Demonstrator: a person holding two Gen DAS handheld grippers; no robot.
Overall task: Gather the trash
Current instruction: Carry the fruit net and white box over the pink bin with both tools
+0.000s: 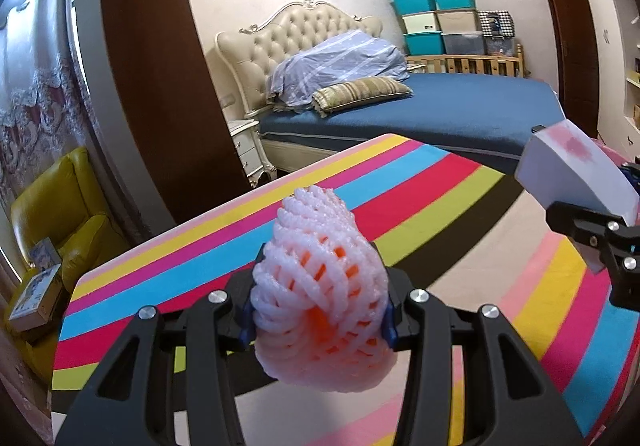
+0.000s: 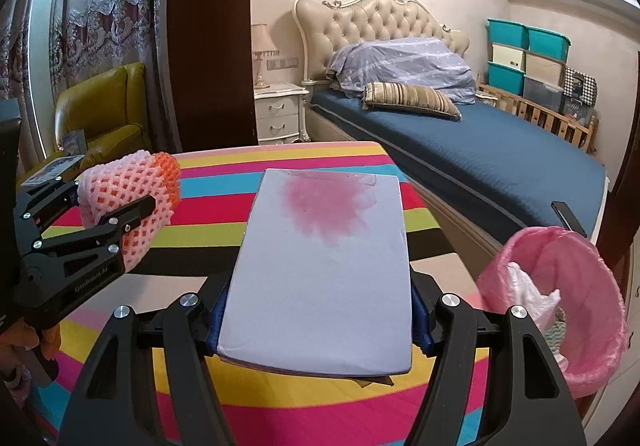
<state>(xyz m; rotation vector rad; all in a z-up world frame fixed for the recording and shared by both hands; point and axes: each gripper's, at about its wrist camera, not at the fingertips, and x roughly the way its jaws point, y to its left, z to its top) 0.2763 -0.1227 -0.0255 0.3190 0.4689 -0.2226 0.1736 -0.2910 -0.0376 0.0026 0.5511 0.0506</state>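
**Both grippers carrying trash**

The foam net [image 1: 322, 310] sits clamped in the left gripper [image 1: 320, 320], held above the striped rug [image 1: 200, 266]. The stained box [image 2: 324, 270] is clamped in the right gripper [image 2: 320, 320]. The pink bin [image 2: 560, 310] stands to that gripper's right, beside the bed [image 2: 500, 162].

We read one mark only: pale lettering, seemingly "GenRobot.AI", along the side of the left gripper [image 2: 132, 214] in the right wrist view, small and partly unclear. The printed boxes [image 1: 34, 292] by the yellow armchair [image 1: 64, 214] stay too blurred to read.
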